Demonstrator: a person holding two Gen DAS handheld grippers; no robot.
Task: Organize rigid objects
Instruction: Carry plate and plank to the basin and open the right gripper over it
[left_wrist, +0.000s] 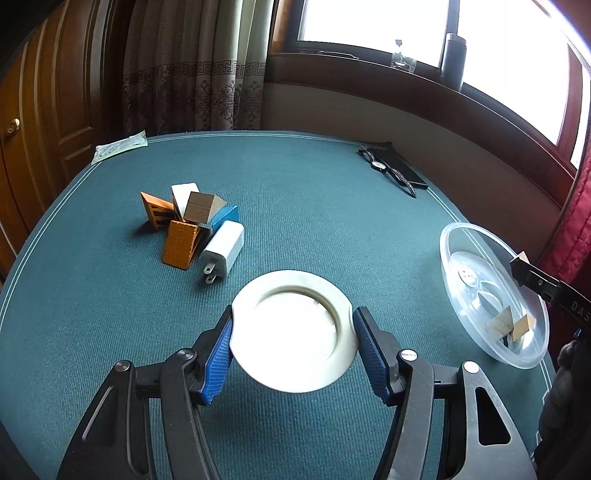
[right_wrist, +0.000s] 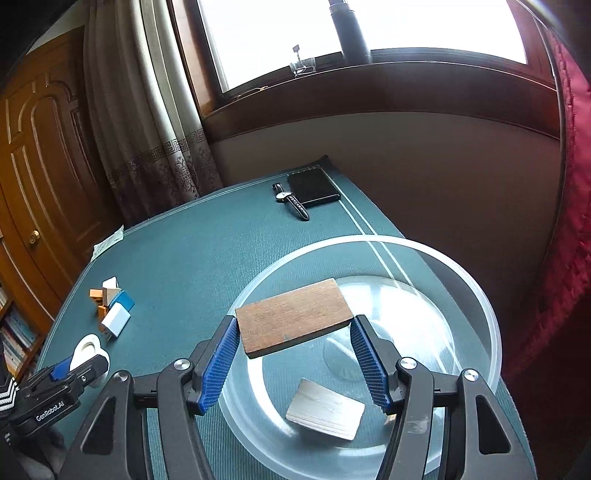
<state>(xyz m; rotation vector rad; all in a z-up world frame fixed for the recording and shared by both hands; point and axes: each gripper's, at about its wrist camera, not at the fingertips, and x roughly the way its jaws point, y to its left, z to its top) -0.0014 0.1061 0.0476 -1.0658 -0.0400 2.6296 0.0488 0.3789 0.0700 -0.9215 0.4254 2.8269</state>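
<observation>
My left gripper (left_wrist: 293, 347) is shut on a white round ring-shaped piece (left_wrist: 291, 332), held just above the teal table. A pile of small blocks (left_wrist: 184, 218) with a white charger plug (left_wrist: 223, 249) lies to the left ahead. My right gripper (right_wrist: 293, 350) is shut on a brown wooden plate (right_wrist: 293, 317), held over the clear plastic bowl (right_wrist: 491, 332). A pale wooden block (right_wrist: 327, 408) lies in the bowl. In the left wrist view the bowl (left_wrist: 450, 236) is at the right, with blocks inside and the right gripper's tip over it.
A black notebook (right_wrist: 314, 186) and a wristwatch (right_wrist: 291, 201) lie at the table's far right corner. A paper slip (left_wrist: 120, 146) lies at the far left edge. A wall and window sill stand behind the table, a red cloth (right_wrist: 569, 258) at the right.
</observation>
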